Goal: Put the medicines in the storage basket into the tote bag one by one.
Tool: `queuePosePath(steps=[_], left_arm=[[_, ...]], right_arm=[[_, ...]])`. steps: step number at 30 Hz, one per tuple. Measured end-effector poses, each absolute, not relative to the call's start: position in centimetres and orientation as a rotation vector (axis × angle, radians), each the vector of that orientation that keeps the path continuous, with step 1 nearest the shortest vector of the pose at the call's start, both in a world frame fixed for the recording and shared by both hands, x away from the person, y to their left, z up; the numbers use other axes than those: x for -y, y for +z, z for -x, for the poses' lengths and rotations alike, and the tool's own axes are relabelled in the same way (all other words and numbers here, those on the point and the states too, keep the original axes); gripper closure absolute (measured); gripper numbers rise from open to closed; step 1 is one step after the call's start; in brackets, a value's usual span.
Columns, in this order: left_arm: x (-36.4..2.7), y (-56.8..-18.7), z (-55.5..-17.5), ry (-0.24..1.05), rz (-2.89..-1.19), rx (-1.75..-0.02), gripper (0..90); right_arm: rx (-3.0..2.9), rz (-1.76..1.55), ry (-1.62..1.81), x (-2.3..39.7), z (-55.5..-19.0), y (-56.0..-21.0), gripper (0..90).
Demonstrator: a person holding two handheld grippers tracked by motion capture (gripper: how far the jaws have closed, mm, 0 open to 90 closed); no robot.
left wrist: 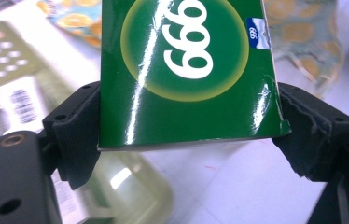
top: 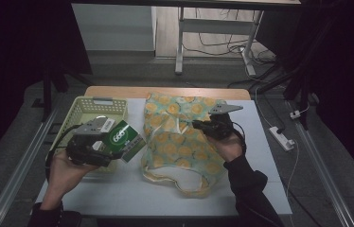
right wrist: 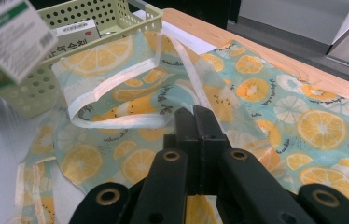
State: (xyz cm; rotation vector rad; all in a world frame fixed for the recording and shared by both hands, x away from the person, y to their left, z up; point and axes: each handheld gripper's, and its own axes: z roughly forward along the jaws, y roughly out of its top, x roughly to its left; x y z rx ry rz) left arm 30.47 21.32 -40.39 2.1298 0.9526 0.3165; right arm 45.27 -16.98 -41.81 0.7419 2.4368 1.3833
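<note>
Green carton (left wrist: 186, 74) sits clamped in left gripper (top: 100, 145) jaws above basket (top: 83, 108) edge, glossy sides may slip; right gripper (right wrist: 195, 122) jaws closed pinching bag (top: 180, 137), opening could collapse

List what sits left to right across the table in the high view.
Green perforated basket → left gripper holding the green 999 box → orange-print fabric bag → right gripper, jaws shut on the bag's fabric → white power strip on the floor.
</note>
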Motion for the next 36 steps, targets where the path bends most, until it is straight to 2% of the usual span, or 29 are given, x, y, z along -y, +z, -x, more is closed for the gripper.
queuePosePath(steps=[8, 17, 36], left_arm=[[-18.1, -41.2, -30.4, 0.204, -2.194, -0.841, 16.7], [-15.0, -42.6, -31.2, 0.136, -2.239, -0.78, 16.7], [-9.5, -44.2, -35.2, 0.113, -2.314, -0.724, 16.7]], right_arm=[[-2.44, -0.743, 1.38, 16.9, -45.3, -41.9, 90.0], [-2.439, -0.736, 1.384, 16.8, -45.2, -41.9, 90.0], [-2.45, -0.713, 1.392, 16.4, -44.9, -41.8, 90.0]])
